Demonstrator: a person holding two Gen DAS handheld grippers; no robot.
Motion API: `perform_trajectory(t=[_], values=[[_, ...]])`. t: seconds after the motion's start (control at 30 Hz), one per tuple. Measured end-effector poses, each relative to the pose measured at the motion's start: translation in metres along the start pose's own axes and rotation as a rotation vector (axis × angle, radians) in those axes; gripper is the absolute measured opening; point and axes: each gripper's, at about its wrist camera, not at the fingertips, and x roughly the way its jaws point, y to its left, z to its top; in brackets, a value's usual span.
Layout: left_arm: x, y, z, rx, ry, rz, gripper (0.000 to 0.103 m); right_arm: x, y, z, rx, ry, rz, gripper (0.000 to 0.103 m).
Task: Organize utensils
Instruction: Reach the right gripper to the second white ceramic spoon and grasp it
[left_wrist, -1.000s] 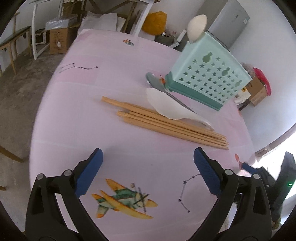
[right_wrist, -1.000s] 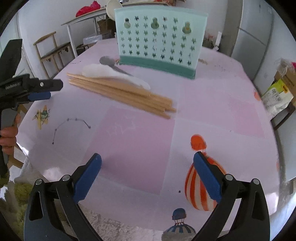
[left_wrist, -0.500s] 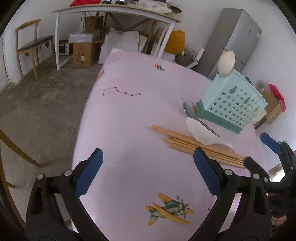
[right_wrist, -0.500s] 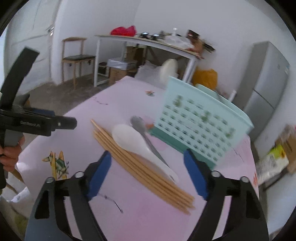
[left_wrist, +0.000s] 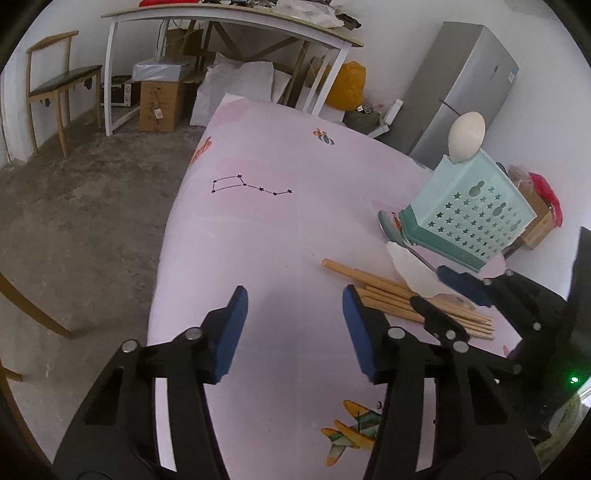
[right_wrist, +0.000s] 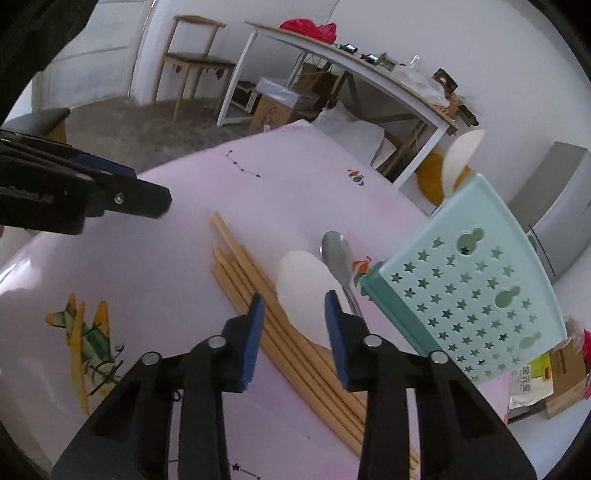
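The step in hand looks like the reach for the white spoon (right_wrist: 306, 291), which lies on the pink counter (right_wrist: 177, 266) across the wooden chopsticks (right_wrist: 258, 291), beside a metal spoon (right_wrist: 338, 258) and the teal holder (right_wrist: 469, 295). The right claw (right_wrist: 293, 317) hovers just short of it, partly open and empty, fingers either side of the bowl. Next it probably must lower and close. The left claw (left_wrist: 291, 310) waits apart, wide and empty.
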Motion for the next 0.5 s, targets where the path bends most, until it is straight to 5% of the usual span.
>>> perform_trajectory(t=[0.23, 0.5], values=[[0.001, 0.001, 0.001, -0.006, -0.003, -0.036, 0.043, 0.013, -0.001, 0.000, -0.009, 0.058, 0.005, 0.012], [-0.002, -0.001, 0.003, -0.004, -0.018, -0.036, 0.039, 0.009, -0.002, 0.004, -0.025, 0.014, -0.021, 0.005]])
